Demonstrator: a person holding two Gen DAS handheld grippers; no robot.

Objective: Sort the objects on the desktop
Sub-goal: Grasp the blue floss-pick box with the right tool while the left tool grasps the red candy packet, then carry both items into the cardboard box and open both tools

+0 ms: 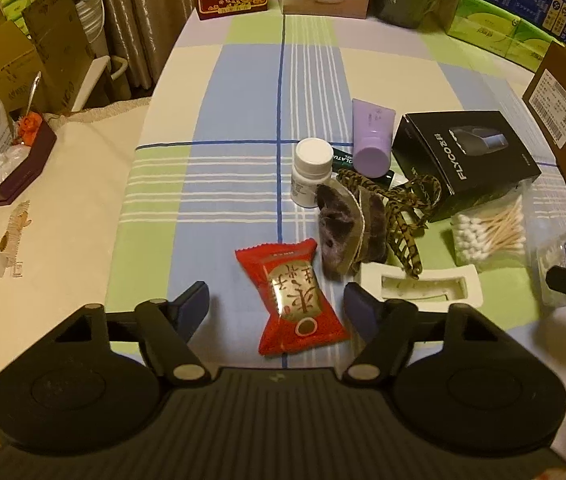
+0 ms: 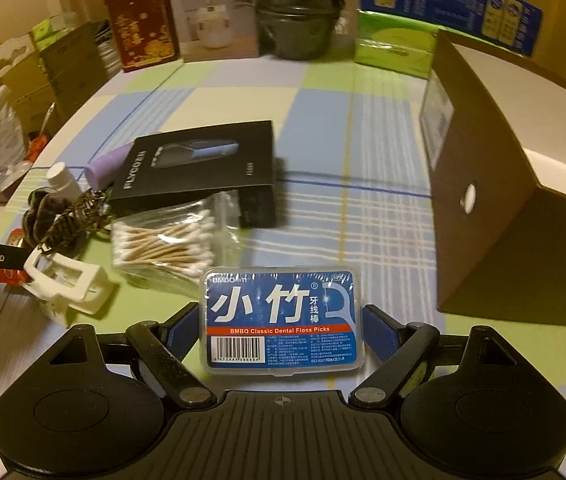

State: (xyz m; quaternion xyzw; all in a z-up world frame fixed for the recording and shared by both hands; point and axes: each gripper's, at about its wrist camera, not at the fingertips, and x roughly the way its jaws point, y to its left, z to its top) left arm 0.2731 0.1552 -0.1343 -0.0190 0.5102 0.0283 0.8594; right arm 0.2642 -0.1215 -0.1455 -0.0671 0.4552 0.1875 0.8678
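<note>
My left gripper is open, its fingers either side of a red snack packet lying on the checked tablecloth. My right gripper is open around a blue dental floss pick box; whether the pads touch it I cannot tell. Between them lies a pile: a white pill bottle, a purple tube, a black FLYCO box, a furry purple scrunchie, a leopard hair claw, a bag of cotton swabs and a white plastic holder.
A brown cardboard box stands open at the right. Boxes, a dark pot and green tissue packs line the table's far edge. A small tray with clutter sits on the side table at the left.
</note>
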